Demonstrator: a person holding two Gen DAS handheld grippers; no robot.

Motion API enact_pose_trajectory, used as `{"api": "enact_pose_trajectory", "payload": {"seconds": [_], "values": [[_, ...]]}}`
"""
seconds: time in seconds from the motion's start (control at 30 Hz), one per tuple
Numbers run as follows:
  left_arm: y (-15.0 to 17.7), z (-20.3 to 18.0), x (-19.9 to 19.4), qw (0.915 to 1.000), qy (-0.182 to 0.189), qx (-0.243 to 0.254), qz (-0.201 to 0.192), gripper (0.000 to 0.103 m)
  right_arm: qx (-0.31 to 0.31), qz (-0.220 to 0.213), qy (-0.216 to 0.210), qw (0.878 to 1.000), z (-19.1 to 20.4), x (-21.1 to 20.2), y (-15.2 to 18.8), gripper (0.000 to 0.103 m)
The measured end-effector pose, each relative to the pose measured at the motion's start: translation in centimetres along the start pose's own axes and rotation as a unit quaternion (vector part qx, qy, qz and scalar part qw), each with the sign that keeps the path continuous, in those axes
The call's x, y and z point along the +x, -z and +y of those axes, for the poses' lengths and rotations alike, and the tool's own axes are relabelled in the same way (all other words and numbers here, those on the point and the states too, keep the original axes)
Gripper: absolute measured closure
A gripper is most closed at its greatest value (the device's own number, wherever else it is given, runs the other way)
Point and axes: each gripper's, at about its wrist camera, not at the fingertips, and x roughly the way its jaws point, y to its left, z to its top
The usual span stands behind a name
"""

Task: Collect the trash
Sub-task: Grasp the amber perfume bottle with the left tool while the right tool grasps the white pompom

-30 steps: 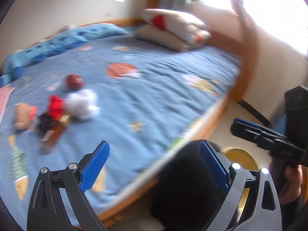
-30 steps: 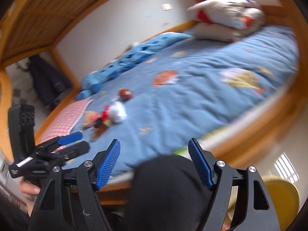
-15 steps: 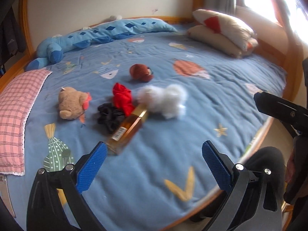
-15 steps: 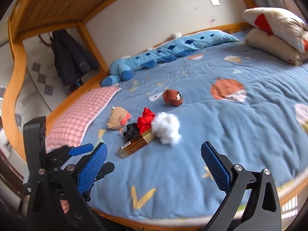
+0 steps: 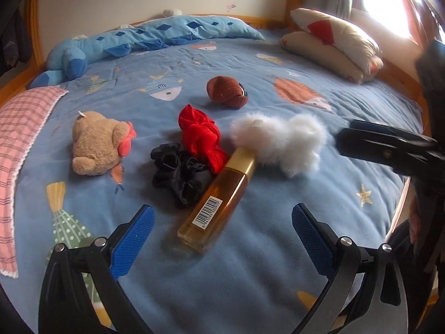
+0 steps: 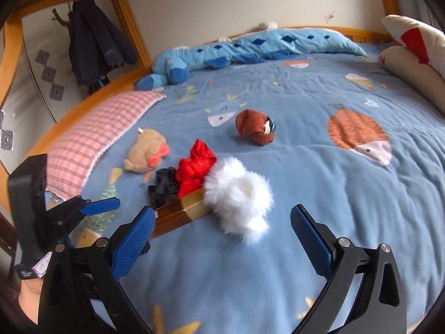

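1. A bed [image 5: 278, 278] covered by a blue fish-print blanket fills both views.
2. An amber bottle [image 5: 219, 199] with a gold cap and a barcode label lies on its side near the middle of the bed, its base toward the near edge.
3. Its cap touches a white fluffy item [image 5: 281, 142]; a red scrunchie [image 5: 201, 137] and a black scrunchie [image 5: 178, 176] lie against its left side.
4. A tan plush toy [image 5: 97, 142] sits further left, and a brown knitted item [image 5: 226, 91] lies farther back, apart from the cluster.
5. The left hand-held gripper [image 5: 222, 233] hovers over the near end of the bottle, jaws spread wide and empty.
6. The right hand-held gripper [image 6: 222, 231] hovers near the white fluffy item, jaws also wide apart, holding nothing.
7. A pink checked pillow [image 6: 94, 142] lies at the left edge of the bed.
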Motion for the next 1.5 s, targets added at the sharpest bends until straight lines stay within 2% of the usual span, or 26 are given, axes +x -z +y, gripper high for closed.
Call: {"api": "enact_pose_trajectory", "payload": {"seconds": [0.13, 0.23, 0.27, 0.33, 0.37, 0.5, 0.57, 0.6, 0.63, 0.67, 0.7, 0.77, 0.83, 0.93, 1.0, 1.03, 1.1, 1.13, 1.17, 1.2, 1.23, 1.27, 1.37, 1.5], "values": [[0.1, 0.5, 1.2, 0.9999, 0.012, -0.002, 0.01, 0.004, -0.012, 0.022, 0.004, 1.0, -0.3, 3.3, -0.8, 0.009], [-0.1, 0.7, 2.0, 0.9997, 0.016, -0.004, 0.016, 0.004, 0.006, 0.05, -0.013, 0.999, -0.8, 5.6, -1.2, 0.01], [-0.2, 0.8, 2.2, 0.9997, 0.019, -0.005, 0.016, 0.004, 0.012, 0.061, -0.02, 0.998, -1.0, 6.4, -1.3, 0.011], [-0.3, 1.0, 2.5, 0.9996, 0.021, -0.008, 0.017, 0.004, 0.011, 0.079, -0.022, 0.997, -1.1, 7.4, -1.4, 0.021], [-0.4, 1.0, 2.7, 0.9995, 0.024, -0.009, 0.018, 0.004, 0.01, 0.086, -0.022, 0.996, -1.2, 7.8, -1.4, 0.022], [-0.5, 1.2, 3.1, 0.9991, 0.033, -0.012, 0.021, 0.004, 0.013, 0.093, -0.017, 0.995, -1.7, 8.7, -1.3, 0.022], [-0.6, 1.1, 3.3, 0.999, 0.039, -0.012, 0.021, 0.004, 0.019, 0.092, -0.018, 0.995, -2.0, 9.0, -1.5, 0.025], [-0.6, 1.2, 3.3, 0.9988, 0.043, -0.012, 0.022, 0.004, 0.022, 0.087, -0.023, 0.996, -2.2, 9.1, -1.6, 0.04], [-0.6, 1.2, 3.5, 0.9986, 0.046, -0.014, 0.023, 0.005, 0.022, 0.088, -0.03, 0.995, -2.3, 9.3, -1.7, 0.061], [-0.6, 1.2, 3.5, 0.9983, 0.05, -0.016, 0.023, 0.008, 0.022, 0.092, -0.035, 0.995, -2.4, 9.5, -1.8, 0.069], [-0.6, 1.2, 3.6, 0.9979, 0.058, -0.017, 0.024, 0.013, 0.021, 0.096, -0.032, 0.995, -2.5, 9.8, -1.8, 0.073], [-0.7, 1.3, 3.8, 0.997, 0.07, -0.02, 0.029, 0.031, 0.028, 0.088, -0.026, 0.995, -2.8, 9.5, -1.6, 0.074], [-0.7, 1.3, 4.0, 0.9965, 0.073, -0.021, 0.035, 0.034, 0.037, 0.078, -0.028, 0.996, -3.0, 8.6, -1.5, 0.074], [-0.5, 1.6, 4.1, 0.9959, 0.079, -0.027, 0.034, 0.034, 0.047, 0.062, -0.04, 0.996, -2.9, 6.9, -1.5, 0.074], [-0.6, 1.6, 4.1, 0.9956, 0.082, -0.029, 0.035, 0.03, 0.056, 0.056, -0.055, 0.995, -2.9, 5.8, -1.7, 0.074], [-0.6, 1.6, 4.1, 0.9957, 0.081, -0.028, 0.035, 0.022, 0.057, 0.054, -0.058, 0.995, -2.8, 5.5, -1.7, 0.074], [-0.6, 1.4, 4.1, 0.9962, 0.078, -0.024, 0.031, 0.021, 0.058, 0.05, -0.065, 0.995, -2.7, 4.8, -1.7, 0.074], [-0.7, 1.2, 4.2, 0.9962, 0.079, -0.022, 0.03, 0.025, 0.057, 0.048, -0.067, 0.995, -2.6, 4.6, -1.6, 0.074], [-0.8, 1.1, 4.4, 0.9961, 0.08, -0.021, 0.029, 0.036, 0.056, 0.046, -0.067, 0.995, -2.6, 4.4, -1.6, 0.074], [-0.9, 1.1, 4.7, 0.9962, 0.078, -0.021, 0.032, 0.043, 0.054, 0.045, -0.067, 0.995, -2.5, 4.1, -1.5, 0.074], [-1.0, 1.1, 5.1, 0.9966, 0.07, -0.024, 0.037, 0.059, 0.053, 0.043, -0.067, 0.995, -2.5, 3.9, -1.4, 0.074], [-1.1, 1.1, 5.4, 0.9965, 0.067, -0.026, 0.042, 0.065, 0.052, 0.041, -0.066, 0.996, -2.4, 3.8, -1.4, 0.074], [-1.2, 1.2, 5.8, 0.9959, 0.071, -0.038, 0.042, 0.067, 0.054, 0.039, -0.065, 0.996, -2.7, 3.3, -1.1, 0.074], [-1.2, 0.3, 5.6, 0.9978, 0.047, -0.021, 0.042, 0.067, 0.052, 0.04, -0.062, 0.996, -2.8, 2.8, -0.7, 0.074]]}}
